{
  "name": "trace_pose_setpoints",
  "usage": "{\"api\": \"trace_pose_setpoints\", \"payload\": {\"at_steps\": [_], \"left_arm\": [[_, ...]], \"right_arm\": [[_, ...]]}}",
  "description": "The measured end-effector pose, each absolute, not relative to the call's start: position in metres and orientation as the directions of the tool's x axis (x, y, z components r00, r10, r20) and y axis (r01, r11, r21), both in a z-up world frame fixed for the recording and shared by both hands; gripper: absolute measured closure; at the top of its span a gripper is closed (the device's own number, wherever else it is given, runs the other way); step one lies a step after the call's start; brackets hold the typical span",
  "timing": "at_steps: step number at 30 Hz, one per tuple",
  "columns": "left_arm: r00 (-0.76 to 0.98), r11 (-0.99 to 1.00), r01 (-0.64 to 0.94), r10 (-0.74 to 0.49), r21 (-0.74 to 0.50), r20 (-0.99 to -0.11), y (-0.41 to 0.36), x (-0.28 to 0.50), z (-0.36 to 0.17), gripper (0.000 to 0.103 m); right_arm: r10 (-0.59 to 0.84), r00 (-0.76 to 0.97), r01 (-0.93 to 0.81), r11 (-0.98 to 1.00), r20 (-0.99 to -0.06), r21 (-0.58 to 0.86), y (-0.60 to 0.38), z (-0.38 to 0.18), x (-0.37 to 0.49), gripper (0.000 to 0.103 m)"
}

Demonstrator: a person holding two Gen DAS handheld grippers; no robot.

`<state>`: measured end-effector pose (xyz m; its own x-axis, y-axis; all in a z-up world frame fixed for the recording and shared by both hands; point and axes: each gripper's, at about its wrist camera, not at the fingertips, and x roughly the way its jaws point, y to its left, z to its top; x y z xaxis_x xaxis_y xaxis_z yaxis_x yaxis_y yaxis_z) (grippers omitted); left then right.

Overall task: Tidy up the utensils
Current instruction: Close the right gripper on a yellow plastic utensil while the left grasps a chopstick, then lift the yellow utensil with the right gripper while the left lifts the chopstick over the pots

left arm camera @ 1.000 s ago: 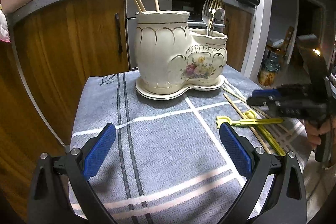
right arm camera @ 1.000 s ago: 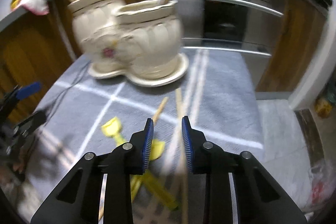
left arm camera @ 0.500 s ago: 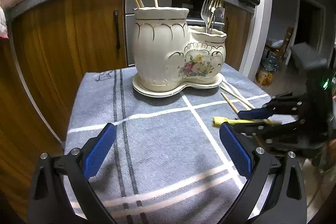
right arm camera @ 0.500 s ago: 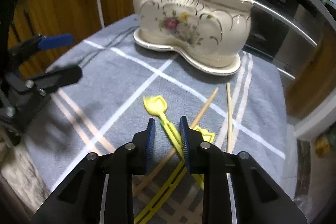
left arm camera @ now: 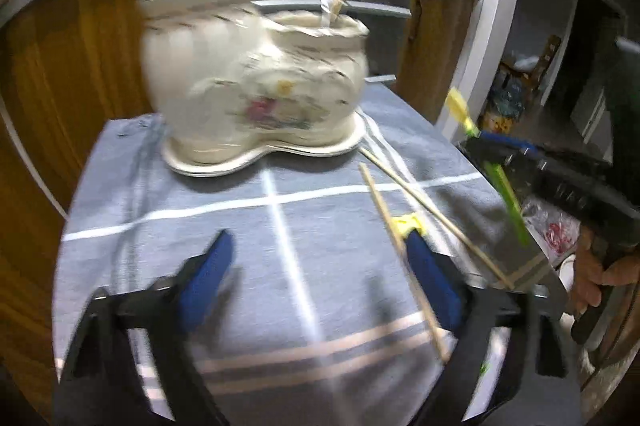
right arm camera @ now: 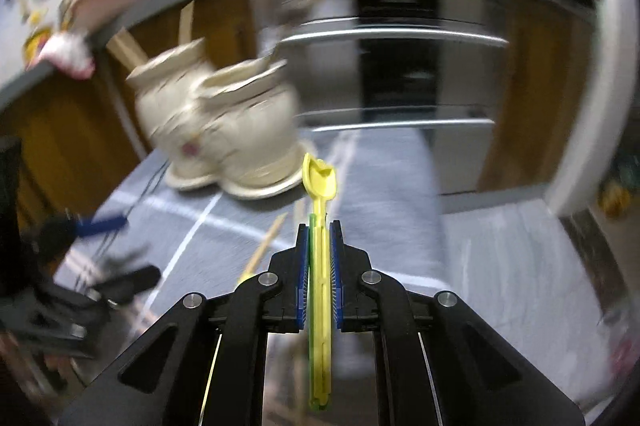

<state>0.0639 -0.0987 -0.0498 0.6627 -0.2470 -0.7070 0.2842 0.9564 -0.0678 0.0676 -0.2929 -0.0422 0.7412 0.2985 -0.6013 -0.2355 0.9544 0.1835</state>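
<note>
Yellow spoon (right arm camera: 320, 186): clamped upright between right gripper (right arm camera: 319, 258) pads, jaws closing. Left gripper (left arm camera: 320, 278) closing, empty. Grey cloth (left arm camera: 300, 226); kitchen cabinets (left arm camera: 60, 66).

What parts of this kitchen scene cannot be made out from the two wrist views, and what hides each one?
- Floral pattern on the cream ceramic utensil holder: smeared by motion blur, both views.
- Second yellow plastic utensil: mostly behind the left gripper finger, left wrist view.
- Lower handle of the yellow plastic scoop: covered by the right gripper pads, right wrist view.
</note>
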Motion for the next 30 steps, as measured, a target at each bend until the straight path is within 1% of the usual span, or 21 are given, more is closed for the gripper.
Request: {"api": "trace_pose_setpoints", "payload": {"at_steps": [1, 3, 4, 7, 8, 9, 10, 12, 16, 18, 21, 24, 30], "left_arm": [[0.649, 0.956, 0.284, -0.246, -0.071, -0.72, -0.107, 0.068, -0.052, 0.031], [0.626, 0.952, 0.293, -0.259, -0.086, -0.735, -0.121, 0.076, -0.055, 0.042], [0.62, 0.952, 0.295, -0.26, -0.087, -0.74, -0.125, 0.079, -0.056, 0.044], [0.604, 0.956, 0.286, -0.232, -0.065, -0.763, -0.143, 0.093, -0.06, 0.058], [0.595, 0.957, 0.284, -0.223, -0.057, -0.772, -0.148, 0.098, -0.063, 0.067], [0.588, 0.959, 0.281, -0.212, -0.049, -0.781, -0.153, 0.103, -0.065, 0.072], [0.582, 0.959, 0.281, -0.206, -0.044, -0.786, -0.156, 0.105, -0.067, 0.075], [0.569, 0.957, 0.29, -0.191, -0.023, -0.8, -0.164, 0.11, -0.073, 0.084], [0.573, 0.952, 0.304, -0.164, 0.023, -0.803, -0.175, 0.114, -0.075, 0.09], [0.576, 0.949, 0.314, -0.155, 0.042, -0.802, -0.179, 0.114, -0.076, 0.097], [0.575, 0.943, 0.331, -0.17, 0.038, -0.8, -0.18, 0.115, -0.075, 0.098], [0.577, 0.938, 0.347, -0.217, -0.004, -0.788, -0.168, 0.112, -0.072, 0.098], [0.652, 0.928, 0.371, -0.273, -0.016, -0.707, -0.137, 0.085, -0.051, 0.098]], "right_arm": [[0.294, 0.748, -0.217, 0.956, -0.595, 0.199, -0.301, -0.042, 0.068, 0.092], [0.291, 0.754, -0.206, 0.956, -0.589, 0.208, -0.309, -0.042, 0.067, 0.092], [0.292, 0.755, -0.203, 0.956, -0.587, 0.214, -0.314, -0.042, 0.067, 0.092], [0.301, 0.754, -0.205, 0.952, -0.584, 0.226, -0.316, -0.042, 0.065, 0.092], [0.303, 0.753, -0.209, 0.952, -0.585, 0.224, -0.316, -0.042, 0.065, 0.092], [0.302, 0.753, -0.211, 0.952, -0.584, 0.22, -0.314, -0.043, 0.065, 0.092], [0.303, 0.755, -0.215, 0.952, -0.582, 0.217, -0.312, -0.043, 0.064, 0.092], [0.308, 0.756, -0.223, 0.951, -0.577, 0.216, -0.312, -0.041, 0.062, 0.092], [0.311, 0.76, -0.233, 0.95, -0.571, 0.207, -0.309, -0.04, 0.059, 0.092], [0.312, 0.762, -0.235, 0.95, -0.568, 0.206, -0.308, -0.039, 0.059, 0.092], [0.313, 0.765, -0.236, 0.949, -0.563, 0.207, -0.308, -0.038, 0.058, 0.092], [0.31, 0.774, -0.239, 0.95, -0.552, 0.199, -0.307, -0.038, 0.056, 0.092], [0.297, 0.802, -0.249, 0.955, -0.518, 0.162, -0.302, -0.035, 0.052, 0.092]]}}
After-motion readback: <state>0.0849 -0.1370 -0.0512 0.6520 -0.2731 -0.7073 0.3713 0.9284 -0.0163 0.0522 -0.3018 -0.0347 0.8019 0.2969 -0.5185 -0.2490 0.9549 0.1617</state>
